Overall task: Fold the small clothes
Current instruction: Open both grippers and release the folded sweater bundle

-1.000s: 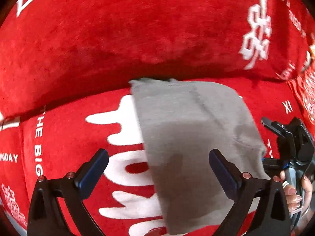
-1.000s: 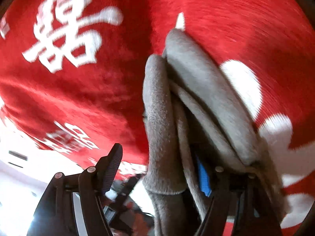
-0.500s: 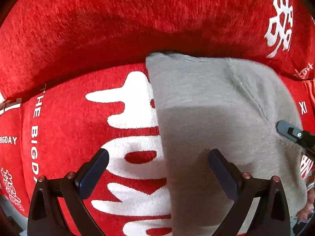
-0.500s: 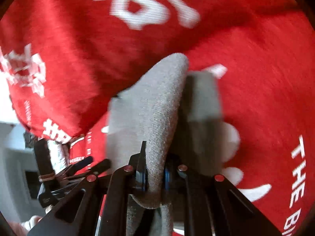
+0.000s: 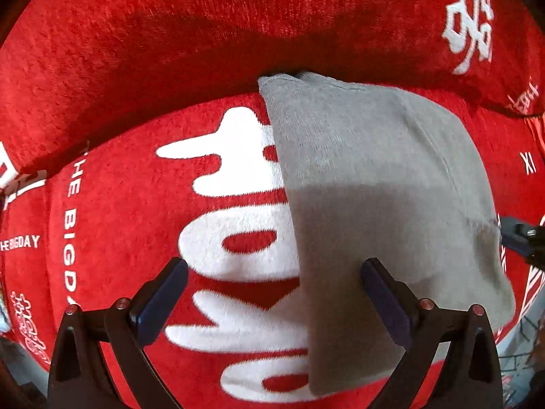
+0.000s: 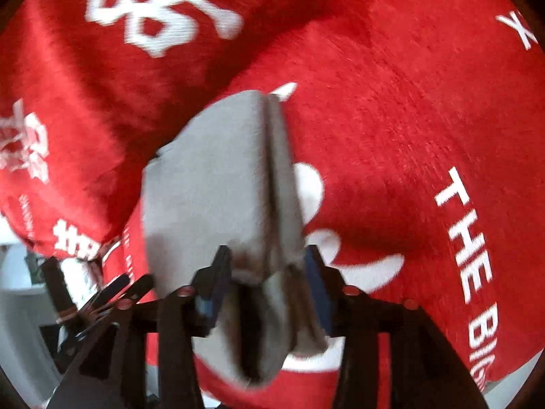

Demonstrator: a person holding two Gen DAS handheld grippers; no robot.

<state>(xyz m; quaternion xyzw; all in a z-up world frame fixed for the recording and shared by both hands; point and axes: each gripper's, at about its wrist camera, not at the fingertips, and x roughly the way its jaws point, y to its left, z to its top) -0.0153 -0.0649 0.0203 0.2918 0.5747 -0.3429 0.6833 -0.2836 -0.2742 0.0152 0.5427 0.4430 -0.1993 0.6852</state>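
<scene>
Left tool (image 5: pixel 272 293): jaws wide apart, nothing between the pads, poised over the left edge of the grey garment (image 5: pixel 374 204).

Right tool (image 6: pixel 265 279): jaws have just been opening, the garment's folded edge bunched between them; pad contact hard to judge, picture blurred.

Garment lies folded on the red cover (image 5: pixel 136 204) with white lettering; its far end runs into the shadowed crease, and its near end is cut off.

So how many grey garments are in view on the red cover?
1. A single grey garment lies folded on the red cover, its edge between the jaws of the right hand-held gripper. Others may be hidden beneath it.
</scene>
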